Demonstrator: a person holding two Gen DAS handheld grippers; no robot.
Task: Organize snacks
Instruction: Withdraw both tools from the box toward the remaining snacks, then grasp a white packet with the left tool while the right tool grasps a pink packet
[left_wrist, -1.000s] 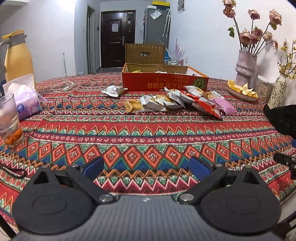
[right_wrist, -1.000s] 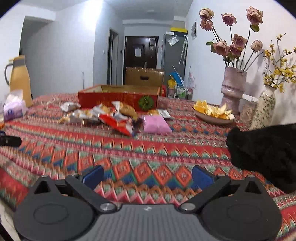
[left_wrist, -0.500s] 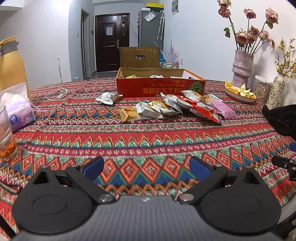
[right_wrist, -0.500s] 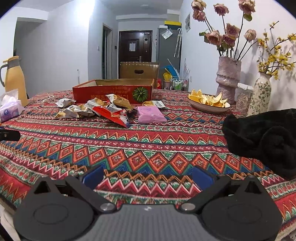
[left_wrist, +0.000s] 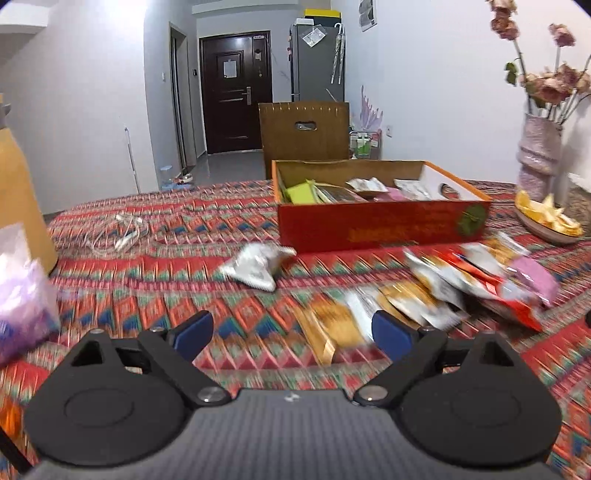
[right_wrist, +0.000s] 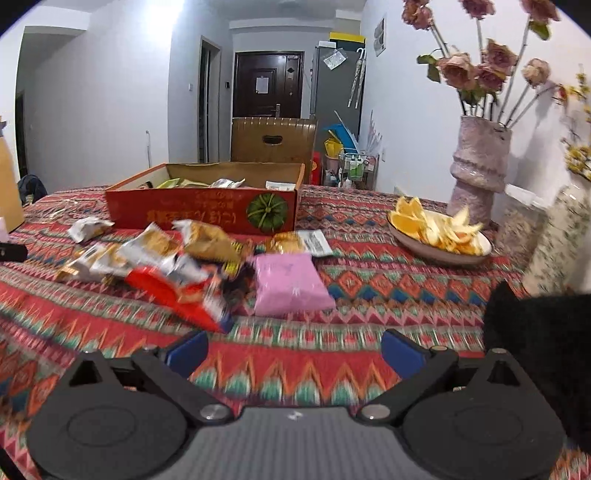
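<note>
Nearest the cameras, above the patterned tablecloth (right_wrist: 369, 266), the left gripper (left_wrist: 291, 334) and the right gripper (right_wrist: 293, 350) are both hovering with their blue-padded jaws spread wide and nothing between them; the left one's jaws have just been narrowing slightly, still with only cloth showing in the gap. Just in front of the red cardboard box (right_wrist: 201, 216), on the side facing the grippers, a loose heap of snack packets (left_wrist: 436, 291) is lying on the cloth, and in the left wrist view it is blurring, so its wrappers are hard to read there. Among them a gold packet (left_wrist: 332, 325) is sitting nearest the left gripper, a red packet (right_wrist: 173, 295) is lying at the near edge of the heap, and a pink packet (right_wrist: 290, 282) is resting flat at the end of the heap away from the box's left corner. A single silver packet (left_wrist: 255, 266) is lying apart from the heap, just off the box's front left corner. The box itself is standing open on the cloth and is holding several packets already, among them a yellow-green one (left_wrist: 301, 194). Right of the box, a plate of orange pieces (right_wrist: 439, 230) is sitting near a pink vase of dried roses (right_wrist: 480, 166). Behind the box, a brown chair back (left_wrist: 304, 133) is showing, and farther off a dark door (left_wrist: 236, 92) is closing the hallway.
</note>
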